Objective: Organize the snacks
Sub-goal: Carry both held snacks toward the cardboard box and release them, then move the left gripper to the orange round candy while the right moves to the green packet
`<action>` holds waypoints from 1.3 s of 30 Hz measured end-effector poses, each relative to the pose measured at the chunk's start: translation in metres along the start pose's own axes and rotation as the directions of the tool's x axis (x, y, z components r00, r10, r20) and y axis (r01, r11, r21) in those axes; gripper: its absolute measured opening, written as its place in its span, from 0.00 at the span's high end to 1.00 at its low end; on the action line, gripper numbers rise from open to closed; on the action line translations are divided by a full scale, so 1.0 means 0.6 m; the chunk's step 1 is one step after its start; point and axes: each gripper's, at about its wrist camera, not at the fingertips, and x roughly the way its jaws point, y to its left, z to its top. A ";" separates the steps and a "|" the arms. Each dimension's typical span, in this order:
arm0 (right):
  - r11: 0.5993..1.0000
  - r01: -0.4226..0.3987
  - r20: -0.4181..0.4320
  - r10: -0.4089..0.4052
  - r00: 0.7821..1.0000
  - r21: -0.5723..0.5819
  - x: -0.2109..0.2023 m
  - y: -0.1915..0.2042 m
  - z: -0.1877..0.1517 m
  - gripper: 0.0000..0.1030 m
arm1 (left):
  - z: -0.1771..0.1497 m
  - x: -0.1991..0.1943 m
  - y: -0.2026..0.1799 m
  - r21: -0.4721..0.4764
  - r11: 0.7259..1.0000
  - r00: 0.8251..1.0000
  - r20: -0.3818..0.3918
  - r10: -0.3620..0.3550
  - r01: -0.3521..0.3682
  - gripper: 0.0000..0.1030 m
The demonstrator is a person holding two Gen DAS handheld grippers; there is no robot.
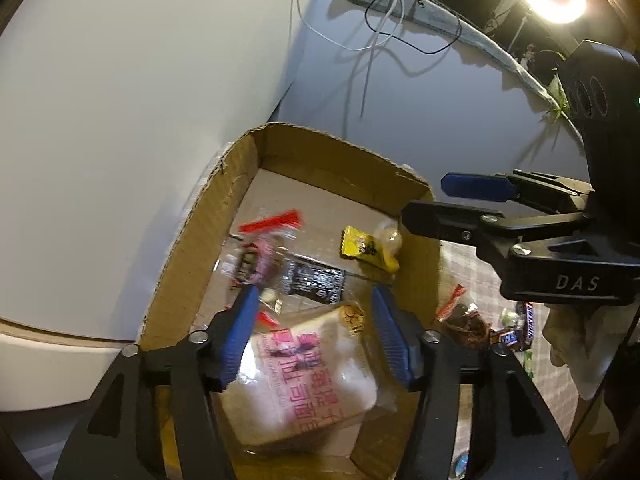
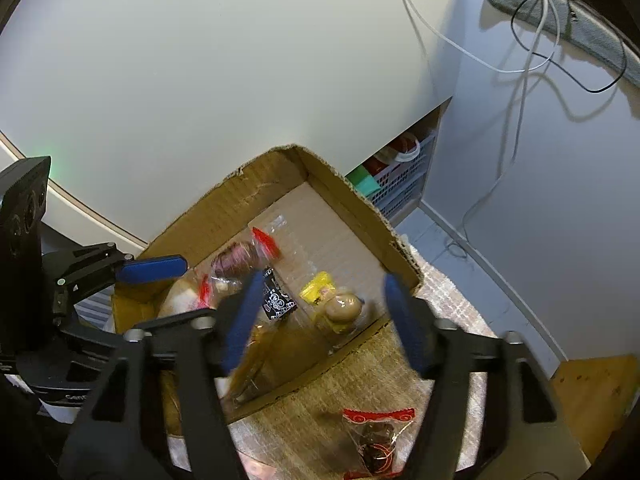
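Both grippers stood released over the open brown cardboard box (image 1: 188, 248), left gripper (image 1: 314, 336) straddling the clear-wrapped white bread packet with pink print (image 1: 304, 380) at the box's near edge, long axis running away from its untouching fingers; right gripper (image 2: 326, 324) empty

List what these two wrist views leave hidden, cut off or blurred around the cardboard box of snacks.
- Left wrist: near end of the bread packet is hidden by the left gripper.
- Left wrist: Snickers bars sit partly behind the right gripper.
- Right wrist: red-topped packet is cut off by the bottom edge.
- Right wrist: the box's near-left contents are blurred.
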 end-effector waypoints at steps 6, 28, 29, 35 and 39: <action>1.000 0.023 0.015 -0.023 1.000 0.011 -0.033 -0.010 -0.013 0.30 | -0.012 -0.021 -0.014 0.007 1.000 1.000 -0.003 -0.005 0.005 0.31; 0.965 0.192 -0.058 -0.184 0.981 0.180 -0.176 -0.135 -0.327 0.24 | -0.221 -0.044 -0.200 0.332 0.937 0.987 -0.148 -0.062 0.109 0.25; 0.963 0.204 -0.070 -0.195 0.978 0.178 -0.176 -0.137 -0.347 0.24 | -0.231 -0.040 -0.212 0.348 0.929 0.984 -0.163 -0.074 0.127 0.25; 0.955 0.206 -0.122 -0.183 0.976 0.214 -0.166 -0.146 -0.427 0.24 | -0.277 -0.020 -0.271 0.428 0.890 0.979 -0.186 -0.082 0.156 0.25; 0.945 0.209 -0.134 -0.180 0.975 0.252 -0.154 -0.152 -0.468 0.24 | -0.303 0.000 -0.292 0.483 0.866 0.983 -0.177 -0.046 0.127 0.25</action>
